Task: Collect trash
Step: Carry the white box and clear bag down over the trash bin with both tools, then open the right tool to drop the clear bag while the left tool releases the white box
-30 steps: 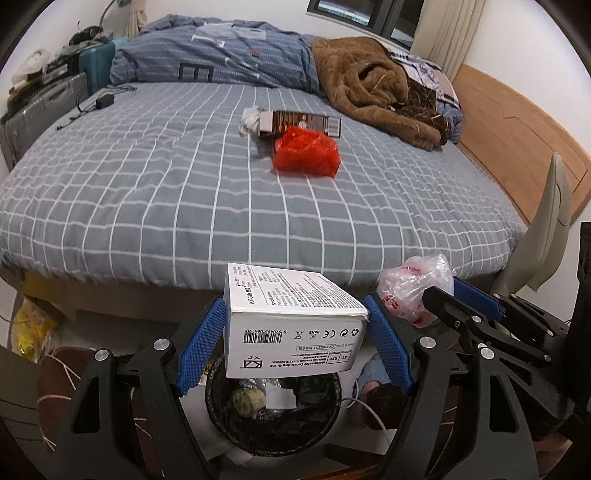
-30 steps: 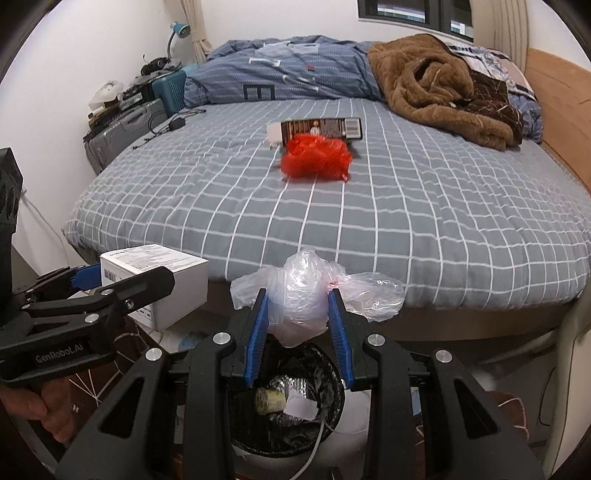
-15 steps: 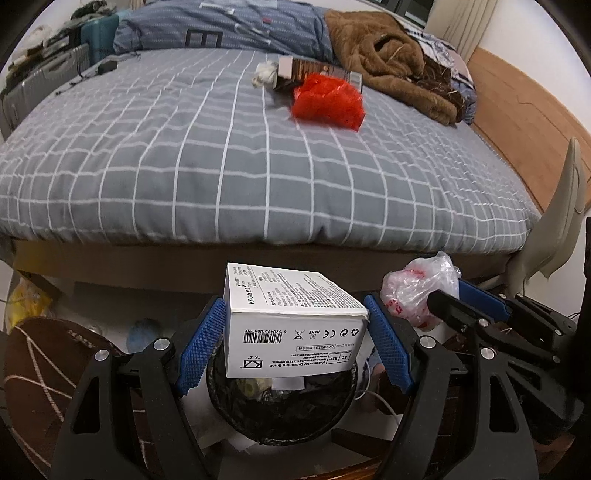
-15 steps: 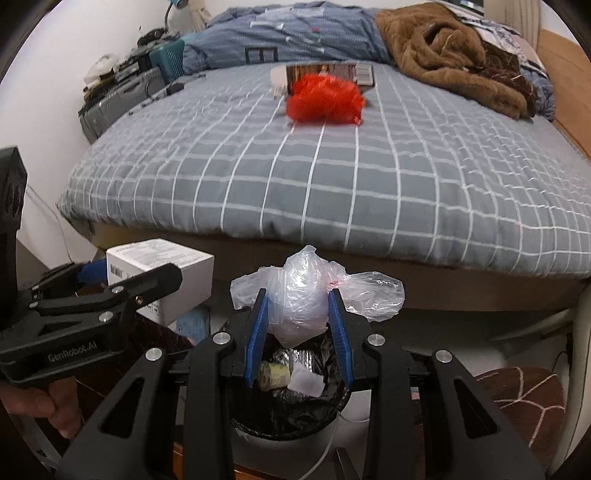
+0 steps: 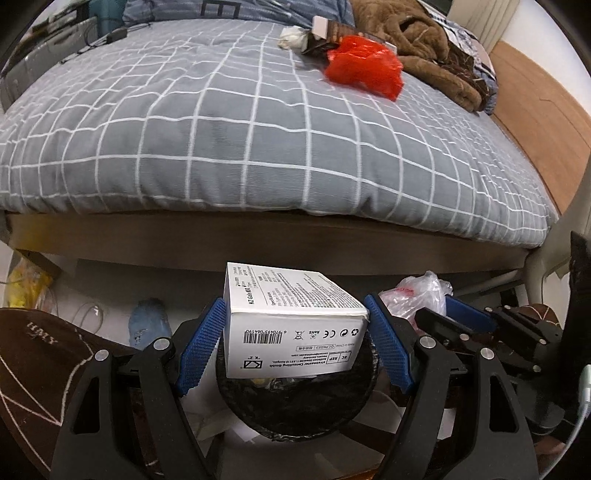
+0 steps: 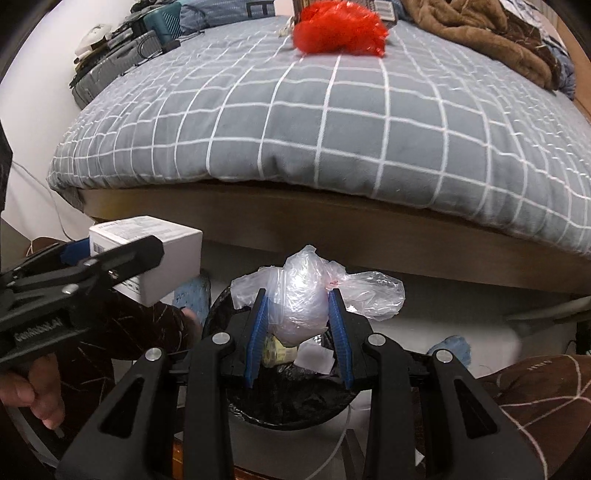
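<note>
My left gripper (image 5: 293, 341) is shut on a white printed cardboard box (image 5: 291, 325), held just above a black-lined trash bin (image 5: 295, 402). My right gripper (image 6: 298, 326) is shut on a crumpled clear plastic bag (image 6: 306, 295), which hangs over the same trash bin (image 6: 291, 398). The bin holds a yellow-white scrap and white paper. In the right wrist view the box (image 6: 162, 254) and the left gripper sit at the left. On the bed lie a red plastic bag (image 5: 364, 66), a brown carton (image 5: 325, 35) and a white wad (image 5: 291, 35).
A grey checked bed (image 5: 258, 129) fills the far side, its wooden frame (image 6: 332, 229) just beyond the bin. A brown blanket (image 5: 428, 40) lies at the bed's far right. A blue slipper (image 5: 147, 325) and a yellow bag (image 5: 27, 288) are on the floor. Suitcases (image 6: 118, 62) stand at the left.
Both grippers have sunk toward the bin with their loads, tilting further down. The bed has risen in both views and the bin's mouth looks larger.
</note>
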